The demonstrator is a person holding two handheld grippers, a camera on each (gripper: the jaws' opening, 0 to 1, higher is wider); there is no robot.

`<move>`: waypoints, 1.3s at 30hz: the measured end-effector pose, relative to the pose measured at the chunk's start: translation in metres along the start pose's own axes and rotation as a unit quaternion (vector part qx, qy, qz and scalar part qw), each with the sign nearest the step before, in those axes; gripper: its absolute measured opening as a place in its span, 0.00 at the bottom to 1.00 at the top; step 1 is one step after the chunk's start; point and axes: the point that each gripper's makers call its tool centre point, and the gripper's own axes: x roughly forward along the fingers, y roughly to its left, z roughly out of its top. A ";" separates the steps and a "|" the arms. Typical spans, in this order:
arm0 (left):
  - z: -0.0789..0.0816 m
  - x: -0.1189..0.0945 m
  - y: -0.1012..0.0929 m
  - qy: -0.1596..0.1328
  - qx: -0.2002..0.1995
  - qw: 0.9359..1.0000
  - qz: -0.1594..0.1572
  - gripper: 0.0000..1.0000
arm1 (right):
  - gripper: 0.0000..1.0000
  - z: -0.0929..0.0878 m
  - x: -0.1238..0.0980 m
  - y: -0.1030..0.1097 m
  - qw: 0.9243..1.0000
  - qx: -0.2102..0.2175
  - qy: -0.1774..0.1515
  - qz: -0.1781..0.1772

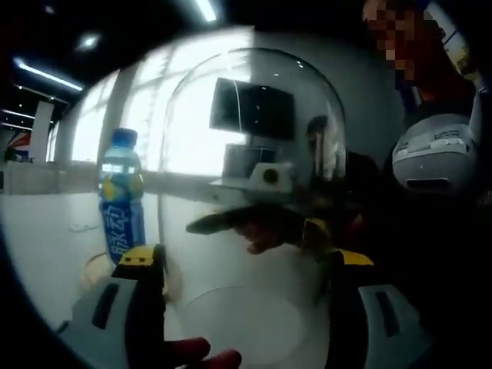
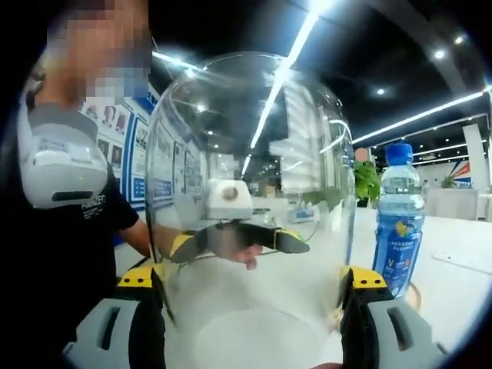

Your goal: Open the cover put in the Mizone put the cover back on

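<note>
Bright ceiling strip lights and a white table (image 2: pixel 461 284) frame the scene. Both yellow-tipped grey grippers, the left gripper (image 1: pixel 242 265) and the right gripper (image 2: pixel 254 288), clamp from opposite sides on a tall clear glass dome cover (image 2: pixel 246 192), each set of jaws pressed against its wall; through the glass each sees the other. Just beside the dome a blue-capped Mizone bottle (image 2: pixel 398 223) with a blue-and-yellow label stands upright on the table. A person in a dark shirt (image 2: pixel 54 254) stands behind.
</note>
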 end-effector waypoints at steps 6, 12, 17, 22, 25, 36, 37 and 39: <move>0.002 0.001 -0.002 0.005 -0.015 1.000 0.007 0.76 | 0.90 0.006 -0.002 0.001 1.000 0.019 -0.012 0.001; 0.010 0.002 -0.009 -0.001 -0.011 1.000 0.015 0.76 | 0.90 0.013 -0.006 0.008 1.000 0.022 -0.019 0.007; 0.019 0.008 -0.020 0.011 -0.003 1.000 0.013 0.76 | 0.90 0.024 -0.015 0.017 0.999 0.016 -0.032 0.003; 0.031 0.017 -0.031 0.023 0.000 1.000 0.014 0.76 | 0.90 0.036 -0.025 0.024 0.999 0.018 -0.037 0.002; 0.040 0.021 -0.035 0.029 -0.002 0.999 0.016 0.76 | 0.90 0.046 -0.029 0.025 0.999 0.022 -0.041 0.002; 0.075 0.030 -0.041 0.034 0.021 0.999 0.028 0.77 | 0.90 0.084 -0.031 0.022 0.999 -0.006 -0.048 0.003; 0.078 0.031 -0.039 0.032 0.021 0.999 0.029 0.77 | 0.90 0.087 -0.031 0.020 0.999 -0.007 -0.049 0.003; 0.082 0.032 -0.037 0.032 0.018 0.999 0.034 0.78 | 0.90 0.092 -0.031 0.018 0.999 -0.006 -0.045 0.004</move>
